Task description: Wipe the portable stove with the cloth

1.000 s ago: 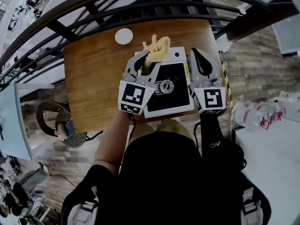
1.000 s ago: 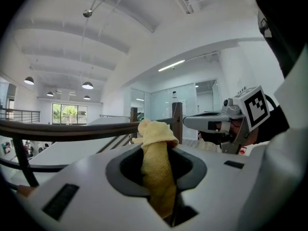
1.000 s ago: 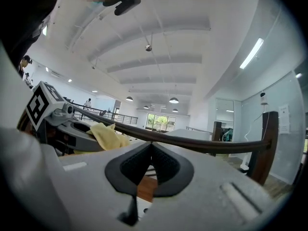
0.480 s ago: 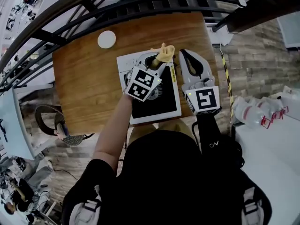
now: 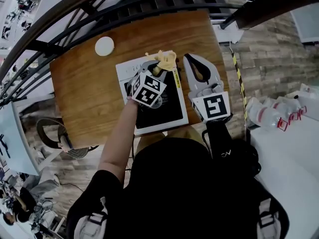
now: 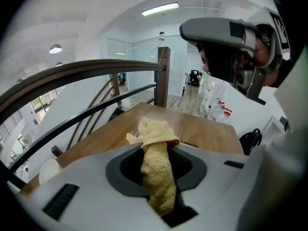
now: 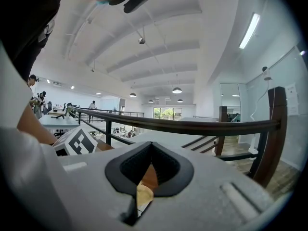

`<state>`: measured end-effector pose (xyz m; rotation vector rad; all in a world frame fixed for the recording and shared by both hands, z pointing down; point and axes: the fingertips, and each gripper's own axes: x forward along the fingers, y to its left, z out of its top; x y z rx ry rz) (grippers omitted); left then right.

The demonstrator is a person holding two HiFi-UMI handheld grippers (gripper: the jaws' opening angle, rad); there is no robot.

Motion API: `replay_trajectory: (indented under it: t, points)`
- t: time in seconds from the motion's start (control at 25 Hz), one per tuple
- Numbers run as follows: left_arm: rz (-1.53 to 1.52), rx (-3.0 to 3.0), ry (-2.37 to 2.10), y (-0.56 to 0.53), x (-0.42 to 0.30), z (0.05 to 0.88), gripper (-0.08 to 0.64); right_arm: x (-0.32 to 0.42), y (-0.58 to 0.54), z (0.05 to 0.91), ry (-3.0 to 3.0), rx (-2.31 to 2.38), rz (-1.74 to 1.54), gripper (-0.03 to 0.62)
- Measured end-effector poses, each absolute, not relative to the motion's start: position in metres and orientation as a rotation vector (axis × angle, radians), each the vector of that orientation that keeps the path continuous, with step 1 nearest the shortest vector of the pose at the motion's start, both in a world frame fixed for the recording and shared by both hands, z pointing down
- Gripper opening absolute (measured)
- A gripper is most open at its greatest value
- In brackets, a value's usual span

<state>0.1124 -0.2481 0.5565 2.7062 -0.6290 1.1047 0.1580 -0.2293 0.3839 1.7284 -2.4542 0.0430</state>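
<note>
The portable stove (image 5: 164,111), white with a black top, lies on the wooden table (image 5: 84,93). My left gripper (image 5: 160,66) reaches over the stove toward its far right corner, shut on the yellow cloth (image 5: 165,59). In the left gripper view the cloth (image 6: 158,170) is pinched between the jaws of the left gripper (image 6: 159,150) and bunches out past the tips. My right gripper (image 5: 188,59) rests just right of the stove, jaws together and holding nothing. Through the thin slit of the right gripper (image 7: 144,186) a bit of the cloth (image 7: 143,195) shows.
A small white round disc (image 5: 104,46) sits at the table's far left. A dark metal railing (image 5: 124,9) runs along the far side. Water bottles (image 5: 271,118) stand on a white surface to the right. A chair (image 5: 60,138) is at lower left.
The left gripper with the cloth has shifted from the stove's far left part to its far right corner, its marker cube now over the black top. The right gripper stayed beside the stove.
</note>
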Motion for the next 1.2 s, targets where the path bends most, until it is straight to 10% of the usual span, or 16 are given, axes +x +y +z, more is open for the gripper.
replay_trajectory:
  t: [1.2]
  points:
    - [0.97,2.519,-0.944,-0.264,-0.105,0.529,0.091,0.013,-0.244,0.337,-2.528,1.651,-0.087,0.004]
